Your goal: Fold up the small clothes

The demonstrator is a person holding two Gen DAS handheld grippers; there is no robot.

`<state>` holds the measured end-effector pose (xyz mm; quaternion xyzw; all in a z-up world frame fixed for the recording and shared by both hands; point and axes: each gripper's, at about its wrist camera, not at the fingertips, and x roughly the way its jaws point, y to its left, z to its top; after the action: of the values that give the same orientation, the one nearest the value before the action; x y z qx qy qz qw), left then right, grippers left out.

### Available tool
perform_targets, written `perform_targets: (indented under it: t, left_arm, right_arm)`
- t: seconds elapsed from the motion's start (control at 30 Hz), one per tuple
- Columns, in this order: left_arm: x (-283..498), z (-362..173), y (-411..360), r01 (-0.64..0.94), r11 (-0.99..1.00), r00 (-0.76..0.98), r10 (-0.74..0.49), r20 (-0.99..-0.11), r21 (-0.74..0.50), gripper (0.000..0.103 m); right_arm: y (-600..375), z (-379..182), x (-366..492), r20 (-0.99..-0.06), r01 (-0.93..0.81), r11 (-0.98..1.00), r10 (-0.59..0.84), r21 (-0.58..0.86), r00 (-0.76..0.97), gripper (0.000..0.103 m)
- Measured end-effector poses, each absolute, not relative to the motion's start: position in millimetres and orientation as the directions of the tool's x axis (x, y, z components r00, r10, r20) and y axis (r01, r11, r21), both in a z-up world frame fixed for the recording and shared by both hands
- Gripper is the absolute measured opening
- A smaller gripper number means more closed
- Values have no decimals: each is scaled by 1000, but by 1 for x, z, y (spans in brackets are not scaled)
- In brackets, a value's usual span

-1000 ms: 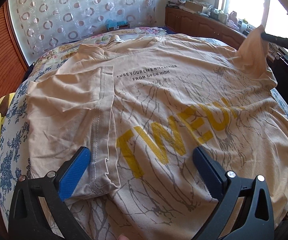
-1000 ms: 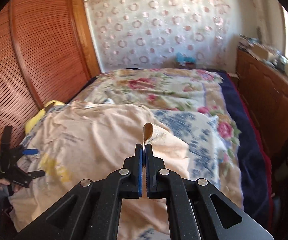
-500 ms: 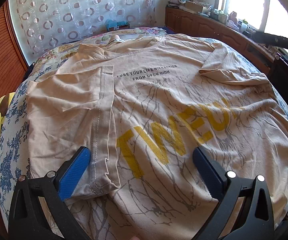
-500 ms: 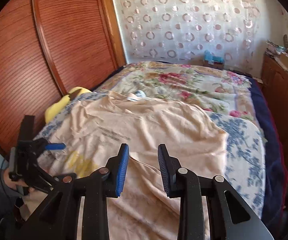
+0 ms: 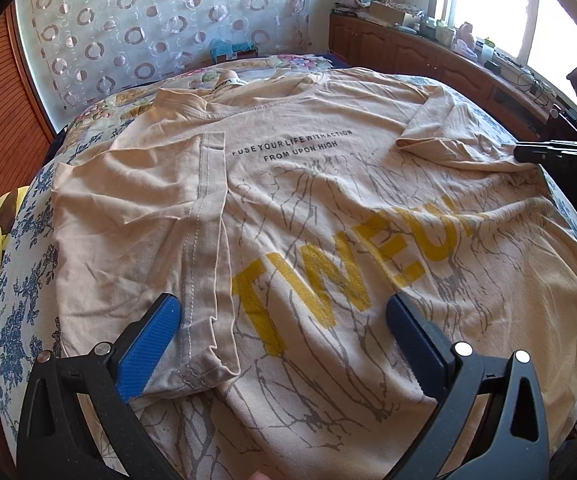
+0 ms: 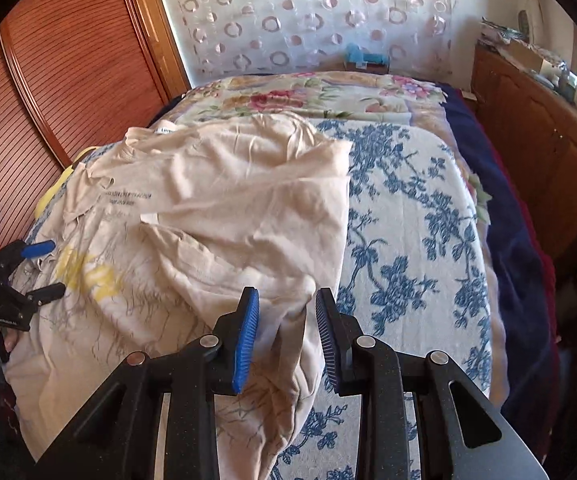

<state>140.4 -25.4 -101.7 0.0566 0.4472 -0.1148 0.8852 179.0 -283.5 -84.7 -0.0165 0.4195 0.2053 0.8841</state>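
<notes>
Both tongs open: left gripper [image 5: 280, 336] over T-shirt [image 5: 328, 208] hem; right gripper [image 6: 286, 332] straddles side edge. Pinch both layers squarely.

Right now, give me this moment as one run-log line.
phase: sleeves folded in | T-shirt: spread on bed | left gripper: open, over hem | right gripper: open, at side edge | next: likely side fold

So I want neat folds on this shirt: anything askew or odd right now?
Somewhat. The T-shirt is wrinkled, and its near right edge bunches up in a ridge between the open right tongs. The folded-in sleeves lie flat enough. The left tongs are open. No damage or spills show.
</notes>
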Motion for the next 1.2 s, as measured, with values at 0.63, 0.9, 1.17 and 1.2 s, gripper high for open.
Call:
perform_targets:
  t: [0.63,0.9,1.17,1.2]
  left_arm:
    - [121,-64,-35,269,963,658,-208,-724,-32,103]
    - [120,-58,-38,267,963,683,-213,-699,-33,103]
    - [116,-46,-35,245,969,733,-203,-649,-27,103]
    - [116,-45,-34,243,970,734,-203,-648,-29,103]
  right_arm:
    - [-275,-88,90,-744,-543,831,439,123,504,6]
    - [-286,-66,89,-669,-514,844,472,154,575,14]
    - [-260,-82,137,-686,-447,894,346,35,640,14]
    - [-254,-87,141,-697,-447,894,333,19,636,14]
